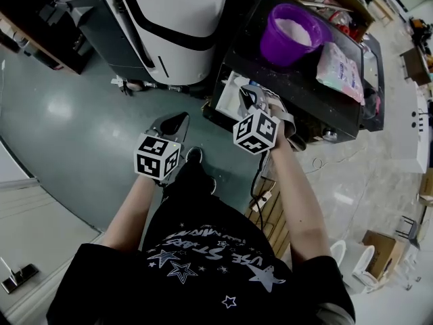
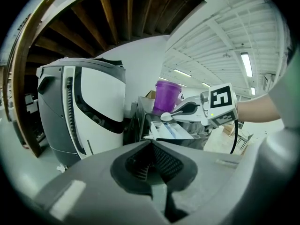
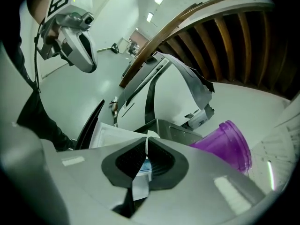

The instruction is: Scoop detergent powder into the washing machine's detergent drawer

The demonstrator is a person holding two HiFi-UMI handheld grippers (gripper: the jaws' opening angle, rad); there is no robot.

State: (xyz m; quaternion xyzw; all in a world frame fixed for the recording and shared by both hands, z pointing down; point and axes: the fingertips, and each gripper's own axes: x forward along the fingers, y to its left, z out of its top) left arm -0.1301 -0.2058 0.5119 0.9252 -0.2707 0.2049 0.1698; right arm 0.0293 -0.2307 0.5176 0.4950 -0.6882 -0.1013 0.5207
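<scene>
Right gripper (image 1: 249, 97) jaws clamped on white scoop (image 2: 166, 116) over open detergent drawer (image 1: 226, 95). Left gripper (image 1: 174, 124) jaws together, empty. Purple tub (image 1: 295, 34) held powder.

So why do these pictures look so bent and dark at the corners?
Head view: wide lens bows the floor, which shows soft glare. Left gripper view: black corners, curved beams, left tongs blurry, distant scoop sharper. Right gripper view: same bending; the purple tub looks tilted.

1. On the left I see a glossy grey-green floor (image 1: 61, 114) catching soft reflections.
2. A paler floor (image 1: 352, 175) lies to the right, with white chairs (image 1: 358, 259) and a cardboard box (image 1: 380, 244).
3. Overhead, dark wooden beams (image 2: 117, 18) meet a white ribbed ceiling (image 2: 225, 27) with lit strip lights (image 2: 247, 64).
</scene>
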